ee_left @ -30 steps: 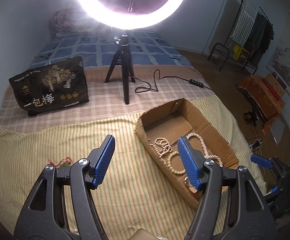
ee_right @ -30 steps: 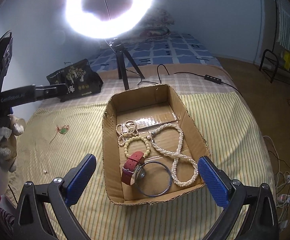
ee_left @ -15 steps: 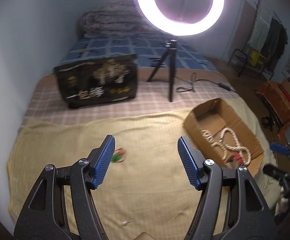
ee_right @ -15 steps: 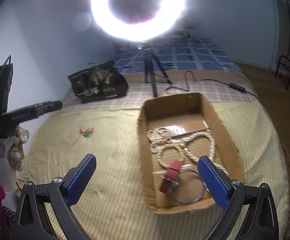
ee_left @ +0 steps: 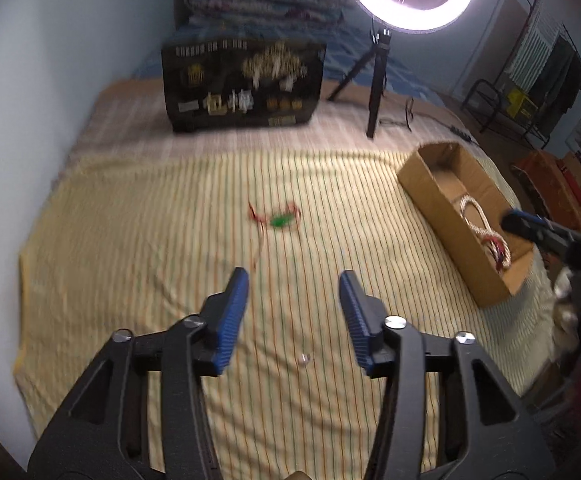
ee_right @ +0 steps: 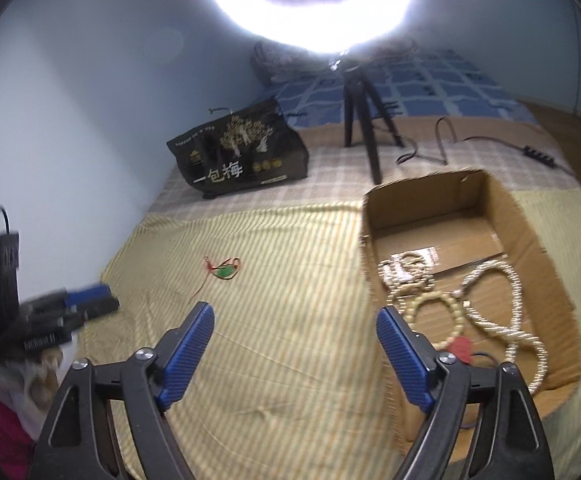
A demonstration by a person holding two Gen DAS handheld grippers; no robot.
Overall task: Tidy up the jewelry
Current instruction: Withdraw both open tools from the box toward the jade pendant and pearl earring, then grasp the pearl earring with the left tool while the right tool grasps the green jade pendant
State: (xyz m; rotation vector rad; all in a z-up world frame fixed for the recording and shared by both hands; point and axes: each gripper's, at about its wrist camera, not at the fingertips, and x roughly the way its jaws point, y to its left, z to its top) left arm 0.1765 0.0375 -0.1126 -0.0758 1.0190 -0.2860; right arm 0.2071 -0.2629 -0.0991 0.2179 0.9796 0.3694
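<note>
**Red-corded green pendant ahead of the left gripper, both grippers empty**

The left gripper [ee_left: 292,280], black-framed with ribbed blue pads, stands partly open over the yellow striped bedspread [ee_left: 150,240]. Its jaws have just been closing, with nothing between them. Ahead of its tips, well apart, lies the small green pendant on a thin red cord [ee_left: 280,221]. The pendant's long axis runs across the gripper's line of sight; a loose tail of cord trails back toward the left pad. The picture is blurred, so finer detail cannot be read. Just short of the pads lies a small pale round bead [ee_left: 304,359] on the cloth.

The right gripper [ee_right: 294,316], of the same build, stands wide open and holds nothing; its jaws have also just been closing somewhat. The pendant lies ahead and left of its left pad. To the right of its right pad sits the open brown cardboard box [ee_right: 530,232], long axis running away from the gripper. Inside lie a twisted pearl-like rope necklace [ee_right: 502,304], a cream beaded bracelet [ee_right: 434,312] and a red strap [ee_right: 460,347], partly hidden.
</note>
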